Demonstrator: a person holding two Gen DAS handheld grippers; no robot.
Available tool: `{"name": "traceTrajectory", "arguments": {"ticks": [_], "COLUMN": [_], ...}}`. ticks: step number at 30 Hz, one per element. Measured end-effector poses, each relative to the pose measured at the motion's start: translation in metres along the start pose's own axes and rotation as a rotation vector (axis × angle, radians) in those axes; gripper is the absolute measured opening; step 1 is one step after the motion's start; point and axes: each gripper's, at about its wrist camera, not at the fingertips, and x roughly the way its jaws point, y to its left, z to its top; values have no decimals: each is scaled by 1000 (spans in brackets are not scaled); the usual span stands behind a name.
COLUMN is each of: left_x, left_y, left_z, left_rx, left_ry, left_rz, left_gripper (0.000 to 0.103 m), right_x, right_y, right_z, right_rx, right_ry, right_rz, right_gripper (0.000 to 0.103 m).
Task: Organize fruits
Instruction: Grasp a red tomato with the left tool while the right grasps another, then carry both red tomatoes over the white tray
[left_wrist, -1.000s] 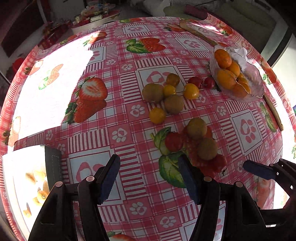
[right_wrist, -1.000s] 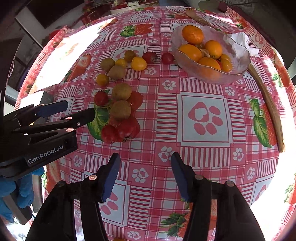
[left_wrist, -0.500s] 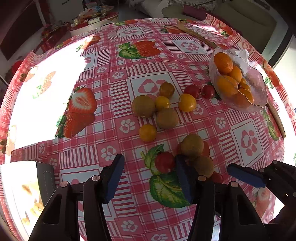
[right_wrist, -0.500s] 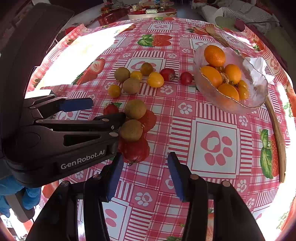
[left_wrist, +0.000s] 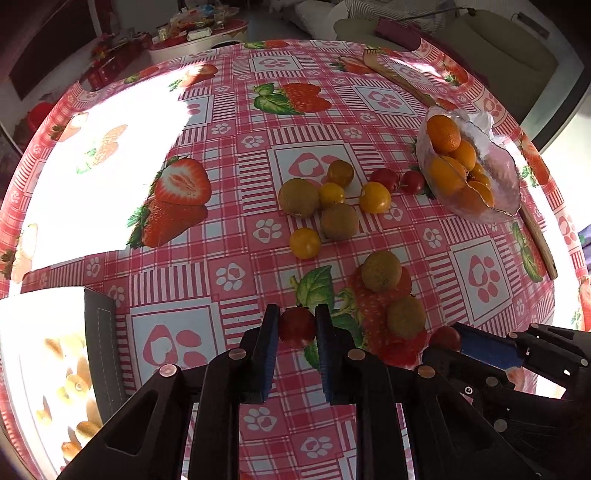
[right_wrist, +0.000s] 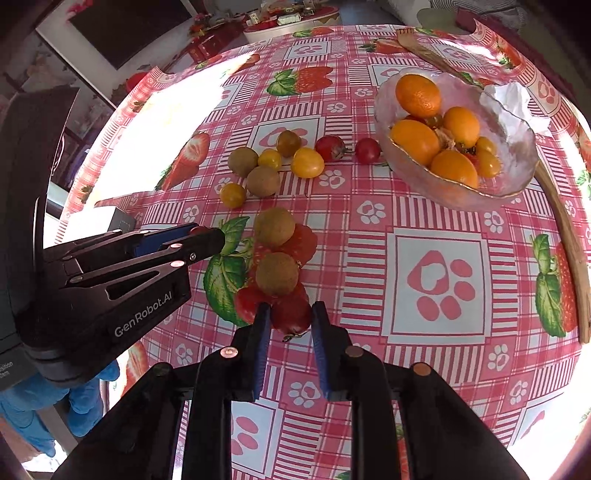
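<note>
Barely begun, I'd say: the left gripper (left_wrist: 296, 328) and right gripper (right_wrist: 289, 319) have each just closed on a red tomato (left_wrist: 296, 328) at the table's near edge. Oranges fill the glass bowl (right_wrist: 517, 166) far right; kiwis (right_wrist: 275, 226) and yellow tomatoes (right_wrist: 307, 162) lie loose on the cloth.

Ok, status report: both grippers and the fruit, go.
Left gripper just closed on a red tomato. Right gripper just closed on another red tomato. Glass bowl holds oranges. Kiwis crowd the right grip.
</note>
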Motion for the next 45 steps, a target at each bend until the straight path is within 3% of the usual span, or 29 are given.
{"name": "traceTrajectory", "arguments": {"ticks": [10,20,33,45], "left_x": [-33,-58,-95,-95], "left_y": [18,54,125,184], "left_z": [-27,-51,-103,-168], "left_rx": [-54,-123,-259,-399], "left_ry": [-7,-23,-25,61], "left_rz": [-21,22,93,196], "left_gripper": [21,21,21,21], "right_x": [-13,-14,-2,29], "right_y": [0,30,107,203], "right_z": [-8,-7,3,-2], "right_rx": [72,47,-64,-223], "right_ry": [28,61,94,188], "right_rz": [26,41,98,185], "right_gripper": [24,24,24,24]}}
